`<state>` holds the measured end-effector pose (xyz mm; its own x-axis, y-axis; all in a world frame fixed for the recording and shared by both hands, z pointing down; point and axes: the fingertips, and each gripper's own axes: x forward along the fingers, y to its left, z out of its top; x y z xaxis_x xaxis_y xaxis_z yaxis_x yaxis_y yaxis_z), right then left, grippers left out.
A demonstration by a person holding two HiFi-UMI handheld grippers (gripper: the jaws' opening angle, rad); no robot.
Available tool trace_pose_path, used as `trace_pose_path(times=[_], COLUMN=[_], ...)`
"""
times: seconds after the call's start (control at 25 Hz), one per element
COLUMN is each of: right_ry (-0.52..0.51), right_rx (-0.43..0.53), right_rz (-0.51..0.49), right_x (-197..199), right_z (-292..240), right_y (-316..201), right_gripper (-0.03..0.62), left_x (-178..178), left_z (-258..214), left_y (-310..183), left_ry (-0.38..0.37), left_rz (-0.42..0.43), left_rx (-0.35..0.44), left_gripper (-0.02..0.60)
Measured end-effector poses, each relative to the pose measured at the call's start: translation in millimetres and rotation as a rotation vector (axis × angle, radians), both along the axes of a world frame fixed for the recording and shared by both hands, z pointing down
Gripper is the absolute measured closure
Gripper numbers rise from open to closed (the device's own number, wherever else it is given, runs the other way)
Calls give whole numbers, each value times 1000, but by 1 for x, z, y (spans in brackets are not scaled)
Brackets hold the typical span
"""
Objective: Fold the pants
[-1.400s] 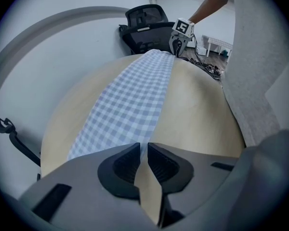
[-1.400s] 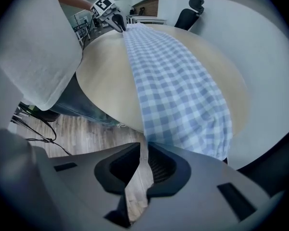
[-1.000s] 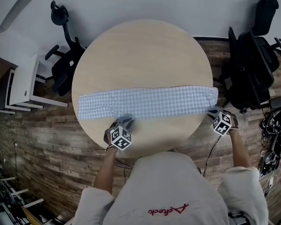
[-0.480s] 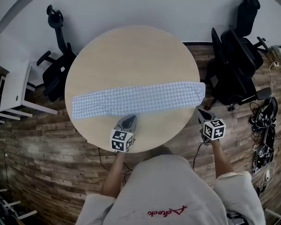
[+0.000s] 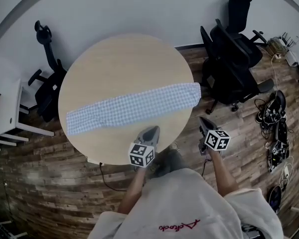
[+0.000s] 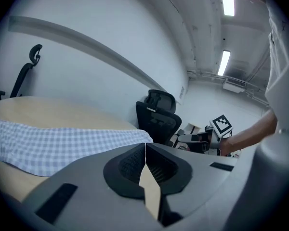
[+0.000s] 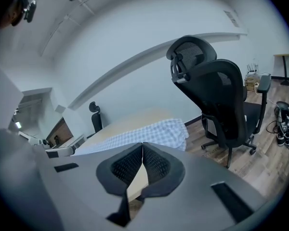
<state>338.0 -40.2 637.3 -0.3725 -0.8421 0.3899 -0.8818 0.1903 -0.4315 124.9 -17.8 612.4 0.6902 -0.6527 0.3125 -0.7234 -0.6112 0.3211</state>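
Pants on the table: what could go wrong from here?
1. The pants are only a long strip, and their right end lies at the table edge; a tug might drag it off.
2. Both the left gripper and right gripper are shut and empty; unopened, they would likely push and wrinkle the cloth.

Pants (image 6: 53, 146), left end past the picture edge

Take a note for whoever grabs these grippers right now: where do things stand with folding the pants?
Left gripper: shut, empty, over the near edge of the table.
Right gripper: shut, empty, off the table's right side.
Pants: flat in one long narrow strip across the table, neither gripper touching.
Done, it seems: the lengthwise fold.
Left: fold the strip end to end.
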Motion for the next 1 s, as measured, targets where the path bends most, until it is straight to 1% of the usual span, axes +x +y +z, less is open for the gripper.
trace_pose_path(times=[0.16, 0.32, 0.44, 0.6, 0.64, 0.68, 0.72, 0.84, 1.0], right_ry=[-24, -40, -78, -148, -170, -191, -206, -234, -280], right_rx=[5, -12, -26, -39, -45, -52, -60, -95, -155], right_rz=[17, 28, 27, -24, -40, -61, -83, -150, -247], right_x=[12, 37, 56, 81, 86, 90, 95, 107, 113], right_z=[6, 25, 38, 55, 59, 64, 69, 90, 119], right_y=[-13, -36, -61, -97, -107, -118, -129, -153, -179], right_gripper=[563, 563, 562, 558, 534, 479, 446, 409, 357], left_x=[16, 39, 65, 108, 117, 124, 131, 147, 158], left_z=[1, 5, 7, 5, 6, 7, 9, 17, 22], left_y=[-2, -20, -42, -68, -75, -80, -85, -93, -102], left_ry=[2, -9, -41, -95, -107, -120, -135, -180, -230], left_rz=[28, 27, 30, 41, 40, 38, 37, 20, -18], left_rx=[1, -21, -31, -39, -44, -51, -56, -80, -118], left_gripper=[548, 548, 548, 548, 548, 548, 548, 548, 548])
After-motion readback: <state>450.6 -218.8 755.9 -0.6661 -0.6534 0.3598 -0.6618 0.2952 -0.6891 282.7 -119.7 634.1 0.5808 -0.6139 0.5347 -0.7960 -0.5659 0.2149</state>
